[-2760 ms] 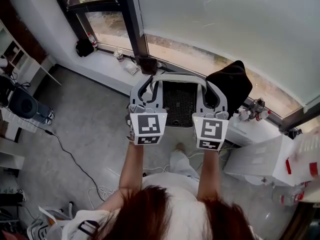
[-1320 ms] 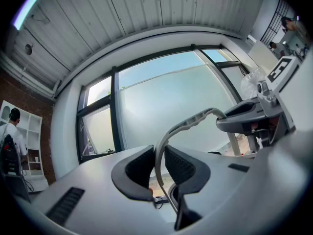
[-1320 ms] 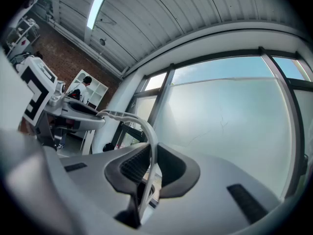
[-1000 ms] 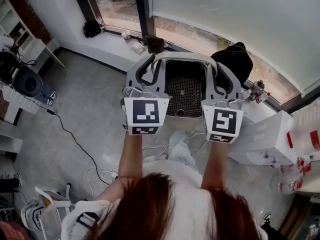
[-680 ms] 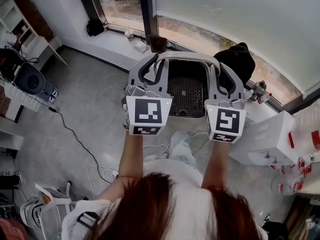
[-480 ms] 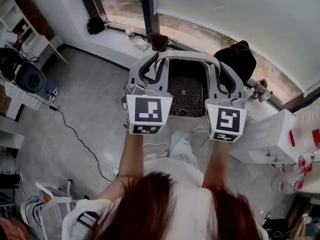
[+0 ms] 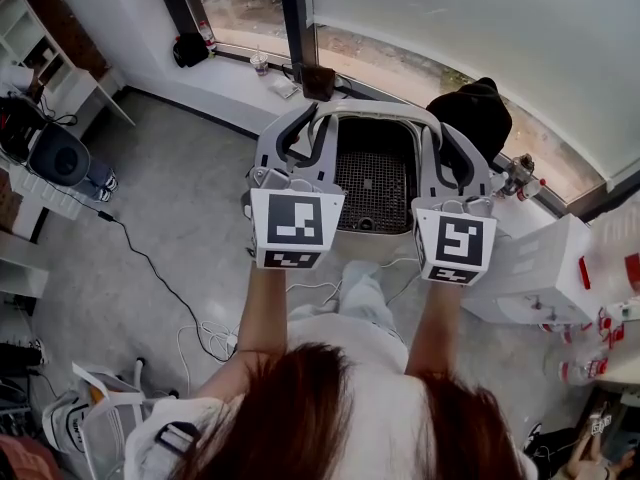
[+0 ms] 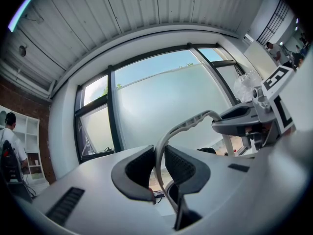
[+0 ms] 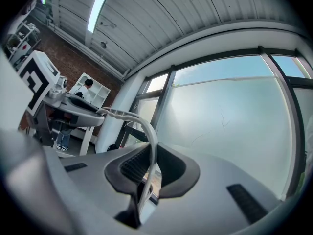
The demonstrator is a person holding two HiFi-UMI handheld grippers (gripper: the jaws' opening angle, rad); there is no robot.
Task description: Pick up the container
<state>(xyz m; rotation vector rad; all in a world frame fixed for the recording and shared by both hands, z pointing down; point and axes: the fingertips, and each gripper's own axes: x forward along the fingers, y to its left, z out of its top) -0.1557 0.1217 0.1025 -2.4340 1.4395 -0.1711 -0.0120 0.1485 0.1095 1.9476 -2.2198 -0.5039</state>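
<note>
Compared with the earliest frame, the container (image 7: 372,183) shows more of its dark mesh bottom in the head view and lies further up the picture; over the last second neither gripper has shifted. The container is held in the air above the grey floor (image 7: 190,218), in front of the window (image 7: 450,28), between the two grippers. The left gripper (image 7: 303,126) is clamped partway closed on the left end of the container's thin white arched band (image 8: 183,129) — its own view shows both dark pads (image 8: 139,168) pressing the band. The right gripper (image 7: 447,140) grips the band's other end (image 9: 146,131) in the same way, its jaws set narrower. Just beyond the container's right side stands a black object (image 7: 472,118), possibly a chair back. A white box (image 7: 530,278) lies lower right, well apart from the container.
</note>
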